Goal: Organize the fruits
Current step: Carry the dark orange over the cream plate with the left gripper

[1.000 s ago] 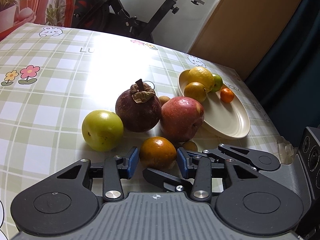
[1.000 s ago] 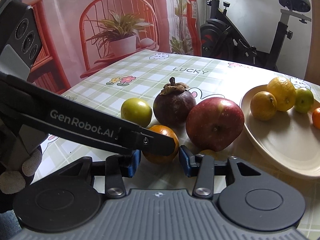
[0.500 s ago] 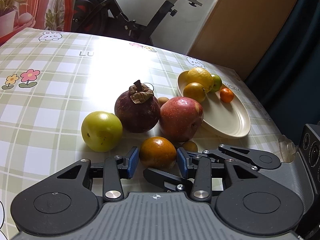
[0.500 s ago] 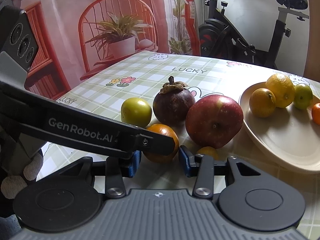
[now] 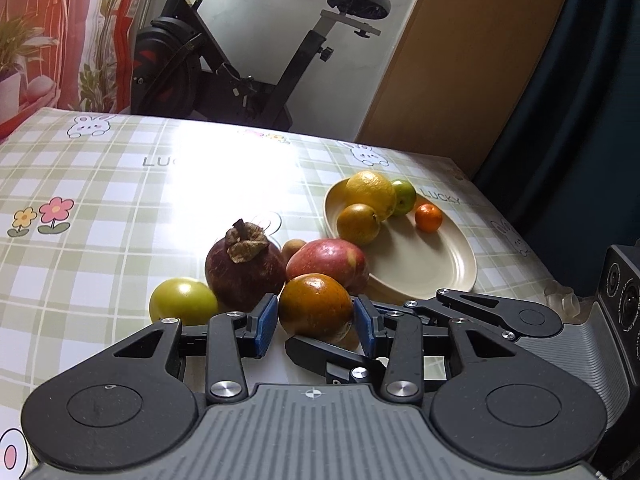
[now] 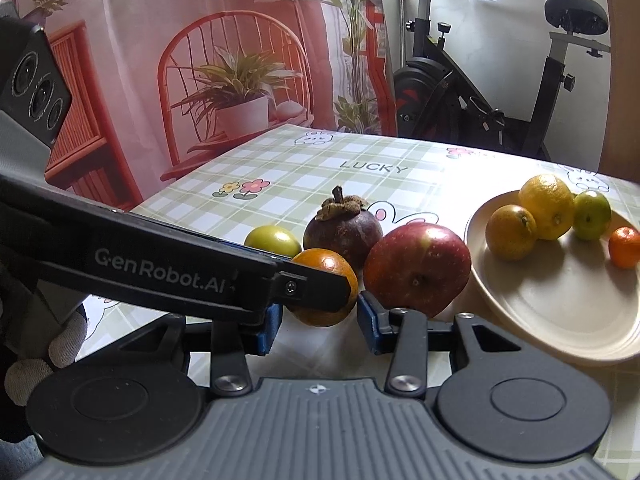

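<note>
My left gripper is shut on a dark orange fruit and holds it just above the table. The same orange fruit shows in the right wrist view, with the left gripper's finger across it. My right gripper is open, its jaws on either side of that fruit, not touching it. Behind stand a red apple, a purple mangosteen and a green fruit. A cream plate at the right holds several citrus fruits.
A small brown fruit lies behind the apple. The checked tablecloth stretches to the left and back. An exercise bike stands beyond the far edge. The table's right edge lies just past the plate.
The left gripper has lifted the orange fruit off the table and tilted up. The right gripper stays open around it.
</note>
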A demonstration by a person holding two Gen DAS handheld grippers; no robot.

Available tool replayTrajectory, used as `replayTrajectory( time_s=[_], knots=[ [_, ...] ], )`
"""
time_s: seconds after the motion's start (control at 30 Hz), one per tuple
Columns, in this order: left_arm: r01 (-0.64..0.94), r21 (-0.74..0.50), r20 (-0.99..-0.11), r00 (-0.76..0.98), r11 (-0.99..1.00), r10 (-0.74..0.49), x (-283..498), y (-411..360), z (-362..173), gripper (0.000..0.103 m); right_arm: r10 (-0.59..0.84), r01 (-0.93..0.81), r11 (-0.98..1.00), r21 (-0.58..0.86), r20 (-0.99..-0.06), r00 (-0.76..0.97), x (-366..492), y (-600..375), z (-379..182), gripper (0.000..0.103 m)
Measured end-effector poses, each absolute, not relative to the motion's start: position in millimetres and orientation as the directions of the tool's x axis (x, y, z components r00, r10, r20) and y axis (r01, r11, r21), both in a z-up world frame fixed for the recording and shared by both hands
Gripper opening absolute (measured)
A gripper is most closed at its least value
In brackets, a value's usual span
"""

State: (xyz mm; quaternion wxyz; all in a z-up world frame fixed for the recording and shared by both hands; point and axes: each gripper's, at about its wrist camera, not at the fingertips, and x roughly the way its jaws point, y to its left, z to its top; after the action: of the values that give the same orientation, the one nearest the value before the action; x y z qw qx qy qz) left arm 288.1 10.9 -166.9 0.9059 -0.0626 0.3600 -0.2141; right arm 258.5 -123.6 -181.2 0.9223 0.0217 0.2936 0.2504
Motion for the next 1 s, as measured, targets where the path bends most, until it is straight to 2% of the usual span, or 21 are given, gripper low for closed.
replayTrajectory(
  time_s=[0.53, 1.0],
  knots=[
    [0.417, -0.184, -0.591, 0.677, 0.89, -0.439, 294, -53, -130, 0.044, 0.432, -0.398, 0.901, 0.172, -0.447, 0.784, 252, -172, -146, 0.044],
    [0.466, -0.19, -0.613, 0.631, 0.864, -0.475, 317, -100, -135, 0.044, 0.377, -0.328, 0.926, 0.187, -0.433, 0.818, 261, -227, -140, 0.044]
  ],
)
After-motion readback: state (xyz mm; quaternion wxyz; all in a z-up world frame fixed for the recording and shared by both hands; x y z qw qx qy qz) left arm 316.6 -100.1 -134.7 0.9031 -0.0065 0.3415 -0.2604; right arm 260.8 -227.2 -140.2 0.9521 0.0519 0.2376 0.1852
